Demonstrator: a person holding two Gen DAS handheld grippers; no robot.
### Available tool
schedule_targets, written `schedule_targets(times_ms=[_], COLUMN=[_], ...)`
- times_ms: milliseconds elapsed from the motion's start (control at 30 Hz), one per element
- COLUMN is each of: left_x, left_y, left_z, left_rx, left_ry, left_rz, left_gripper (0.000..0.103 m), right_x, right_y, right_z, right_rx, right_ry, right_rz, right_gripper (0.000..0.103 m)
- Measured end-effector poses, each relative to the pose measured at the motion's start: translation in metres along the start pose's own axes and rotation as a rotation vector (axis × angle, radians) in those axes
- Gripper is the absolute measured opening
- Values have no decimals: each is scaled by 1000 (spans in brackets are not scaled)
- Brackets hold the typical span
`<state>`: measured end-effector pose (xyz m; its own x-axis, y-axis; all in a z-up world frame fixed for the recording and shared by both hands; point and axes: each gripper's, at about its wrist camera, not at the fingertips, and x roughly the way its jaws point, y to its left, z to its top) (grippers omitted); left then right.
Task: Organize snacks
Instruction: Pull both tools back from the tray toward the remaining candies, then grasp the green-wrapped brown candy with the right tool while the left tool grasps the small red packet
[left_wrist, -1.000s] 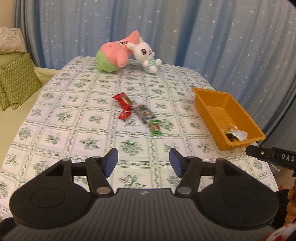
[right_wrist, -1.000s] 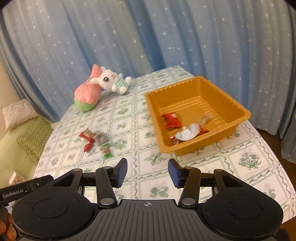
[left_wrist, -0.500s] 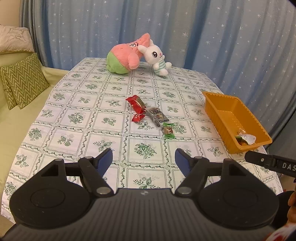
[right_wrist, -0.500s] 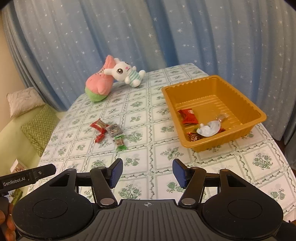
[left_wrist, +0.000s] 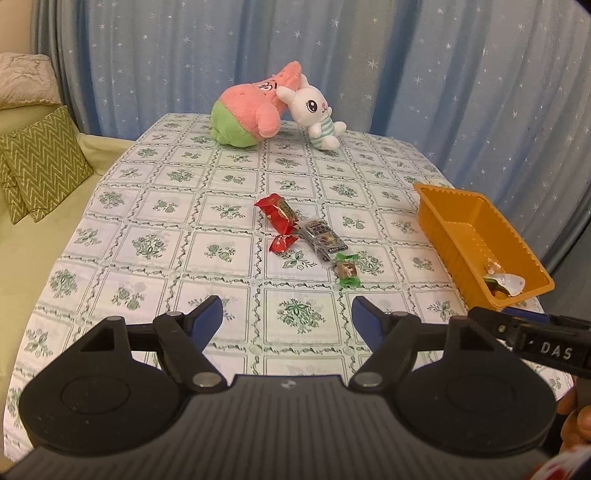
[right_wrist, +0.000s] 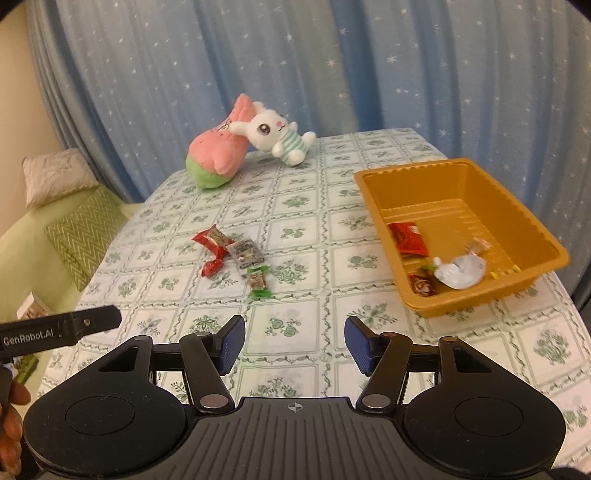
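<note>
With both your left gripper (left_wrist: 286, 317) and right gripper (right_wrist: 294, 341) spread empty, the loose snacks (left_wrist: 314, 240) cluster touching at frame centre, so you risk pinching two wrappers instead of one for the orange tray (right_wrist: 535, 236).

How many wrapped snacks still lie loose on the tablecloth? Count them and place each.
3, in a diagonal cluster mid-table: the red twisted-wrapper candy farthest left, the grey foil packet touching it, and the small green-ended candy nearest the orange plastic tray.
</note>
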<state>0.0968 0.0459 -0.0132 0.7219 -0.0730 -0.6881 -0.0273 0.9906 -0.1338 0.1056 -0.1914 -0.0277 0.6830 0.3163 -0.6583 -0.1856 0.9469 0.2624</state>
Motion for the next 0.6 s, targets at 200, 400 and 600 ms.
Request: schedule_targets(times_ms=[200, 400, 600], left_x=[25, 54, 84], left_y=[9, 18, 28], left_z=[11, 23, 29], left_rx=[9, 49, 74], left_ry=[20, 35, 46], left_rz=[-12, -1, 11], left_gripper=[76, 76, 76], right_x=[36, 70, 105], right_y=[9, 15, 16], right_z=[5, 13, 20], right_rx=[-42, -70, -102], right_ry=[28, 31, 23], right_rz=[26, 43, 41], right_gripper=[60, 60, 60])
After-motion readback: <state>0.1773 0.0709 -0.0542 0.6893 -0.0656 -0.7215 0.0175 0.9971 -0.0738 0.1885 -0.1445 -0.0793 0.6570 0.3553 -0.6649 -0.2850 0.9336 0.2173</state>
